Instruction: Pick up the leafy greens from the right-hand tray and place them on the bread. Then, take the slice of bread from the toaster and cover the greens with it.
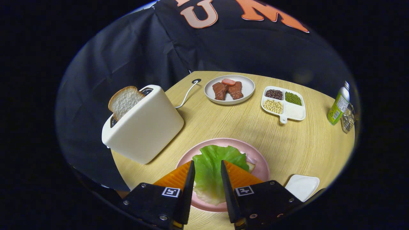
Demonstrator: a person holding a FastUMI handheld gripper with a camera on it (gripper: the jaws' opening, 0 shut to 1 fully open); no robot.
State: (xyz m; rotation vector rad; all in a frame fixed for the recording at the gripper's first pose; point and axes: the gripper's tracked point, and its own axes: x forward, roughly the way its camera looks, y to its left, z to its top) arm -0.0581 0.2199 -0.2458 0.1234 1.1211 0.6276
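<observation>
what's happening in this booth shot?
A person is building a sandwich with a handheld gripper. Its fingers are open, hovering above the leafy greens, which lie on the bread on the pink plate. The greens step looks done. The other bread slice sticks up from the toaster, untouched. The small white tray sits beside the plate.

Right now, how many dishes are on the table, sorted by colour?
White: 3, the meat plate, the divided dish, the tray beside the open claw
Pink: 1, the plate under the greens
Total: 4
</observation>
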